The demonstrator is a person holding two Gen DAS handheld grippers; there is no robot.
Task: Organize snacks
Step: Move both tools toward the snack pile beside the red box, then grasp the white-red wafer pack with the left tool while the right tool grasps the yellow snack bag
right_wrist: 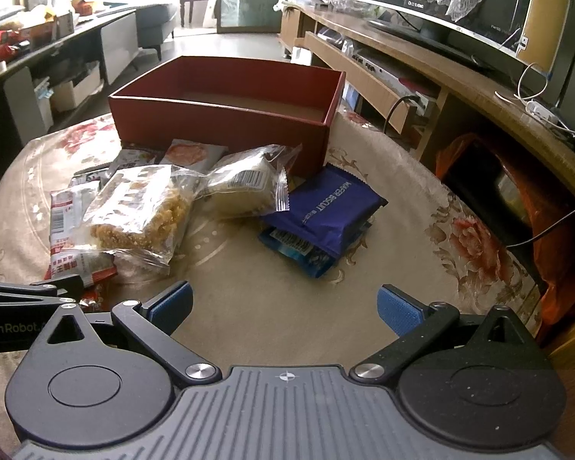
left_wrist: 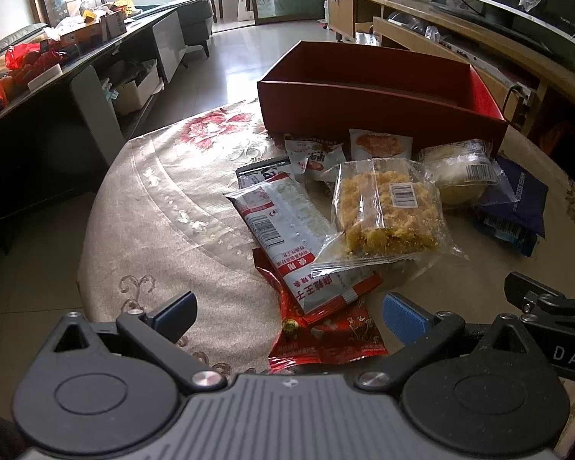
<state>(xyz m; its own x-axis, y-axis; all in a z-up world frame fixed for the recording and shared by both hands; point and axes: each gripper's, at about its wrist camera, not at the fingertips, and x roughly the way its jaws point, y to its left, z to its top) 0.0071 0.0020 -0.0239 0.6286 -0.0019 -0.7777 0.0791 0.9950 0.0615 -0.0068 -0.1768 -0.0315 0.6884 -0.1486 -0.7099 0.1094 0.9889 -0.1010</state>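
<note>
Both grippers stand with jaws spread wide and nothing between them: the left gripper hangs over a red packet, the right gripper over bare tablecloth. Snacks lie heaped just before the red box, whose inside looks empty: a crumbly yellow cake in clear wrap, a white-and-red packet touching it, and a purple biscuit pack nearer the box's right corner.
</note>
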